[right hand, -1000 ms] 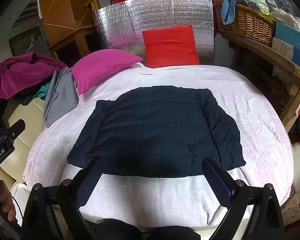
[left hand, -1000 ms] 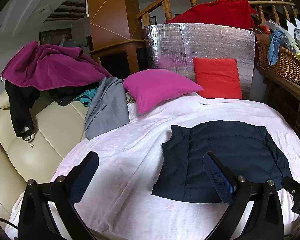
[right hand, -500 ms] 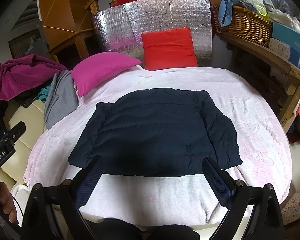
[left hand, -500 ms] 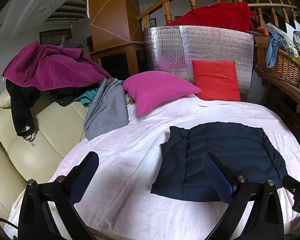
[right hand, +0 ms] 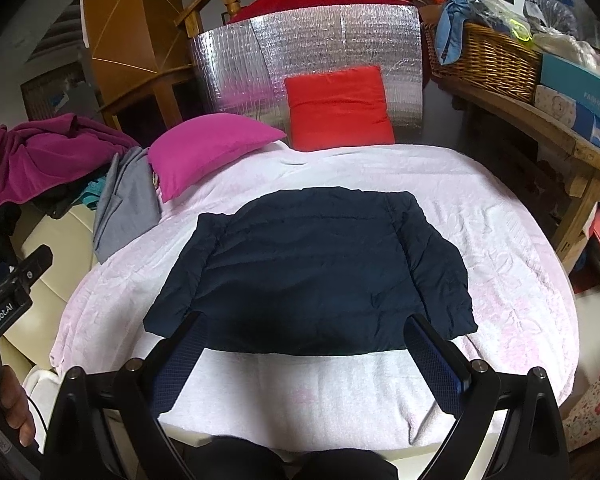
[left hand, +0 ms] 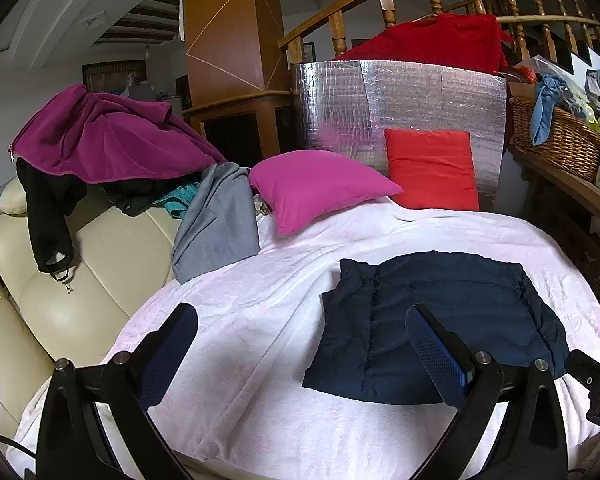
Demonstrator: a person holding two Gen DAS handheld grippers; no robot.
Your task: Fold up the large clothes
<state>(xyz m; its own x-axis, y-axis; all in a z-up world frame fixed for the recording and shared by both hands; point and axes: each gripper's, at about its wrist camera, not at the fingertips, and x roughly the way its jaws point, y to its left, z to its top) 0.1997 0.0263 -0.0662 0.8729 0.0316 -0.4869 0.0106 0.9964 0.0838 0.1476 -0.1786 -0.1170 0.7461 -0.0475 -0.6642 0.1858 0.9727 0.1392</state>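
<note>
Navy jacket point(right hand: 312, 268) lower in view now.

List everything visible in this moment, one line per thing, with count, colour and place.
jacket: 1, navy, lying flat mid-bed
blanket: 1, pale pink, covering the bed
pink pillow: 1, magenta, head of bed, left
red cushion: 1, red, leaning on the foil panel
foil panel: 1, silver, upright behind the bed
grey garment: 1, grey, draped off the sofa onto the bed edge
fleece: 1, magenta, heaped on the sofa back
sofa: 1, cream, left of the bed
basket: 1, wicker, on the shelf at right, holding clothes
left gripper: 1, black, blue pads, open, above the bed
right gripper: 1, same, open, over the jacket's near hem
</note>
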